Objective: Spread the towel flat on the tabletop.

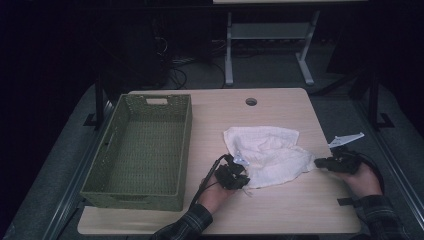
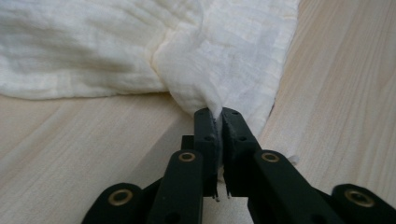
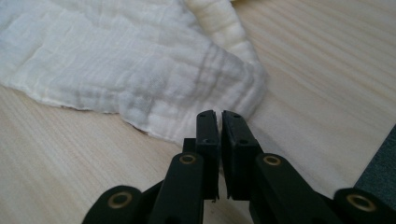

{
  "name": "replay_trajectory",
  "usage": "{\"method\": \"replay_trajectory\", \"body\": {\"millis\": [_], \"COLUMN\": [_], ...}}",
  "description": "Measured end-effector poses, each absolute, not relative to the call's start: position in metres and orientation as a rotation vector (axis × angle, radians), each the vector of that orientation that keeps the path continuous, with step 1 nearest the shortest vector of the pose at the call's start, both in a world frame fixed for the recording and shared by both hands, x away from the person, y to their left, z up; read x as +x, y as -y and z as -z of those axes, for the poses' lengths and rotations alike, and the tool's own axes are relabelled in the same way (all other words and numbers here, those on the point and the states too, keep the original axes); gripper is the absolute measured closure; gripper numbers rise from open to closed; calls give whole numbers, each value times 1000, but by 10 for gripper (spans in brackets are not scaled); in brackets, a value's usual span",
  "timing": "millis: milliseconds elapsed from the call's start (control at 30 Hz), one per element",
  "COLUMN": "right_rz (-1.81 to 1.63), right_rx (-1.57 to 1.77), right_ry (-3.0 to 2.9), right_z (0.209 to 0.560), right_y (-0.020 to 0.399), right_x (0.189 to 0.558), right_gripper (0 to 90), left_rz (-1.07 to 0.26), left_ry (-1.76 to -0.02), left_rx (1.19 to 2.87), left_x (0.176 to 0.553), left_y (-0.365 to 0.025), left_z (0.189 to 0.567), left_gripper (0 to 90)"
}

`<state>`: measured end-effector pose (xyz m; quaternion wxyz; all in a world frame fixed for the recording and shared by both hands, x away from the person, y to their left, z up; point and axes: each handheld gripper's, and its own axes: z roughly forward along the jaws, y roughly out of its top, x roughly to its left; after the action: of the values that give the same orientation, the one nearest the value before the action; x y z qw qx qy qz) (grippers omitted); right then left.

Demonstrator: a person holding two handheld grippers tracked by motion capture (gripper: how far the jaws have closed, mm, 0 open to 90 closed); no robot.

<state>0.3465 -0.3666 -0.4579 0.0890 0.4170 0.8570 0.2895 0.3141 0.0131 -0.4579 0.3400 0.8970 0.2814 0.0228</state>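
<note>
A crumpled white cloth [image 1: 265,152] lies in the middle of the light wooden table [image 1: 285,212]. My left gripper [image 1: 242,168] sits at the cloth's near-left edge. In the left gripper view the white cloth [image 2: 140,46] bunches into a fold, and the left gripper [image 2: 218,114] is shut on it. My right gripper [image 1: 318,161] rests low at the cloth's right corner. In the right gripper view the cloth [image 3: 116,60] lies flat, its edge runs into the tips of the right gripper [image 3: 219,115], and the jaws stand together on it.
A long green woven basket [image 1: 186,145] with nothing in it stands on the left side of the table. A round cable hole [image 1: 251,101] sits near the far edge. Bare tabletop runs along the near edge, and the table's right edge is close to my right hand.
</note>
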Motion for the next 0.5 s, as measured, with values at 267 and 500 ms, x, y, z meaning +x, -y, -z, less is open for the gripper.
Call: {"method": "replay_trajectory", "body": {"millis": [267,500], "right_rz": [-924,-965], "right_rx": [1204,1111], "right_ry": [-2551,-2565], "right_z": [448,441], "right_y": [365,359], "right_x": [340,322], "right_gripper": [872,874], "left_rz": [-131,-206], "left_ry": [-798,-825], "left_rx": [2259,2219], "left_x": [316,305], "left_y": [-34,-45], "left_z": [433,414], "left_gripper": [872,871]}}
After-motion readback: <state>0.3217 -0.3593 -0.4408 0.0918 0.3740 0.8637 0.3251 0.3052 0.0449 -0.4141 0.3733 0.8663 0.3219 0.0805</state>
